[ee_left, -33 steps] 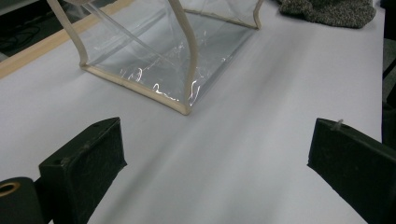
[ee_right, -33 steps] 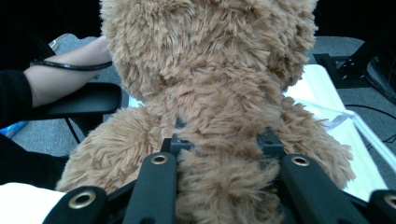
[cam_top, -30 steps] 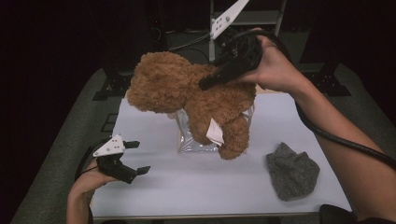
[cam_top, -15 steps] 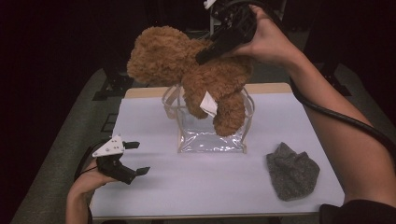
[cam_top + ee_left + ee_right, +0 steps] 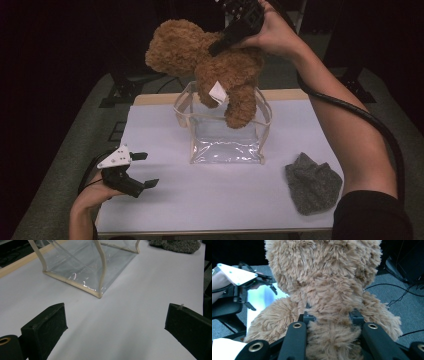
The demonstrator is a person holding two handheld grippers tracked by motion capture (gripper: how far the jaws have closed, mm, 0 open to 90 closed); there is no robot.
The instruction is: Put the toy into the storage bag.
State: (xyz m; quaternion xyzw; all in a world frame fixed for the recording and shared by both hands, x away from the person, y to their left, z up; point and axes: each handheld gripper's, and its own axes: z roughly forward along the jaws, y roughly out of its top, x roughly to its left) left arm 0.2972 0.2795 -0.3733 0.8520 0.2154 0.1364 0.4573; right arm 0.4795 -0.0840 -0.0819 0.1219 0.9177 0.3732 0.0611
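Observation:
A brown teddy bear (image 5: 210, 65) with a white tag hangs in the air above a clear plastic bag (image 5: 225, 135) with beige trim, one leg dipping past the bag's rim. My right gripper (image 5: 220, 46) is shut on the bear's body; in the right gripper view its pads sink into the bear's fur (image 5: 329, 297) around the right gripper (image 5: 331, 316). My left gripper (image 5: 145, 170) rests low at the table's near left, open and holding nothing. In the left gripper view the left gripper (image 5: 116, 322) faces the clear bag (image 5: 87, 267) across bare white table.
A crumpled grey cloth (image 5: 312, 182) lies at the near right of the white table (image 5: 225, 200); the cloth (image 5: 175, 245) also shows past the bag. A black cable trails along the right forearm. Dark stands and cables sit behind the table.
The right gripper has lifted the bear up and away toward the far side, clear of the bag's mouth. The bag now stands exposed. The left gripper stayed put.

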